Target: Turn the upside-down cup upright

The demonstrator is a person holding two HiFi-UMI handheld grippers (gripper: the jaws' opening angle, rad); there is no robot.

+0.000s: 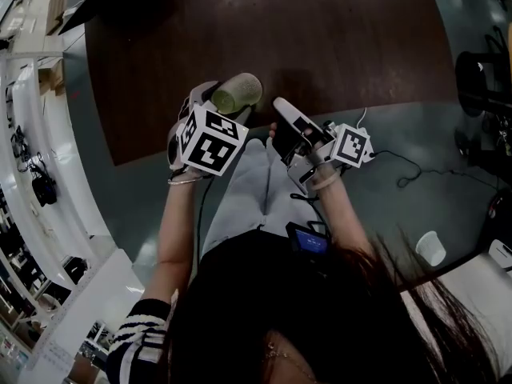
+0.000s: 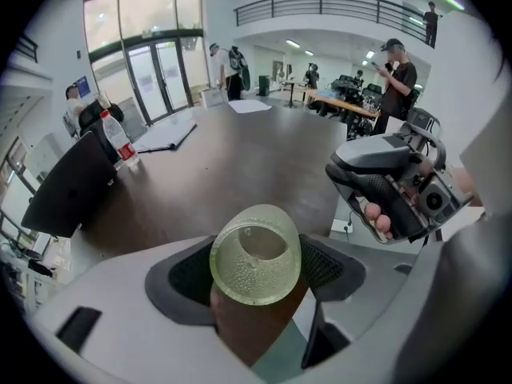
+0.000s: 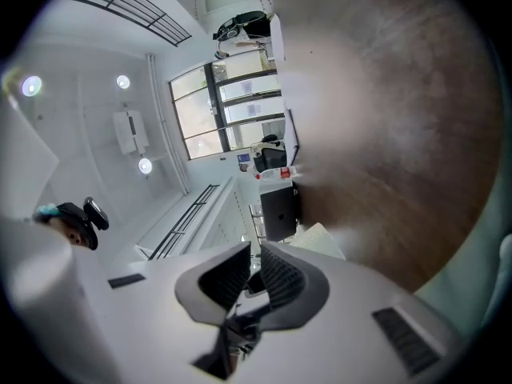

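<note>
1. One risk: my left gripper (image 2: 254,272) is clamped on the round wall of the green cup (image 1: 237,93), which is tilted sideways. The cup could swivel or slip out as I tip it.
2. My right gripper (image 3: 253,274) is nearly closed and empty, so nothing would catch a drop.
3. The dark brown surface (image 1: 320,38) lies beneath, its edge near. Glass doors (image 2: 156,74) stand beyond.

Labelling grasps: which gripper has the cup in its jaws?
The left gripper, jaws closed on the translucent green cup. The right gripper has its jaws nearly together with nothing between them.
</note>
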